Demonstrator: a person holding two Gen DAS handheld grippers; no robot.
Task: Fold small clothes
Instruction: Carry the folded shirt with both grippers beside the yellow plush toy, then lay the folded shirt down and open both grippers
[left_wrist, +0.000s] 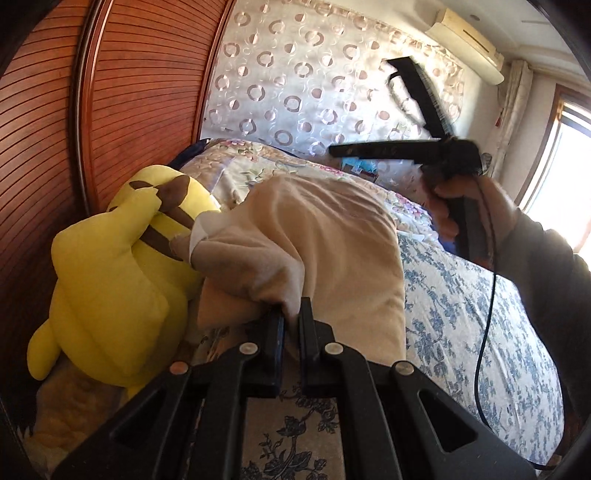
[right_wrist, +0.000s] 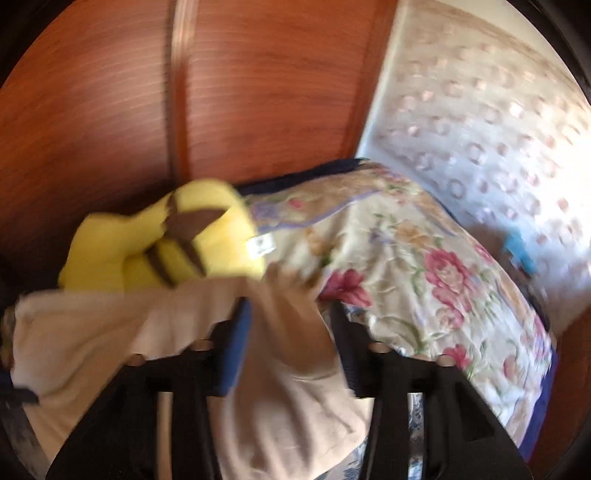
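A small beige garment (left_wrist: 314, 251) hangs lifted above the bed. My left gripper (left_wrist: 291, 325) is shut on its lower edge, with cloth pinched between the fingers. In the left wrist view my right gripper (left_wrist: 365, 107) is held up at the upper right in a hand, its fingers spread wide apart and holding nothing. The right wrist view is blurred; there the beige garment (right_wrist: 258, 350) lies under and between the spread fingers of my right gripper (right_wrist: 291, 314).
A yellow plush toy (left_wrist: 110, 295) lies at the left against the wooden slatted wardrobe (left_wrist: 129, 110). A flowered quilt (right_wrist: 424, 266) is heaped at the bed's head. The blue-patterned bedspread (left_wrist: 480, 332) covers the bed. A black cable (left_wrist: 484, 332) hangs from the right gripper.
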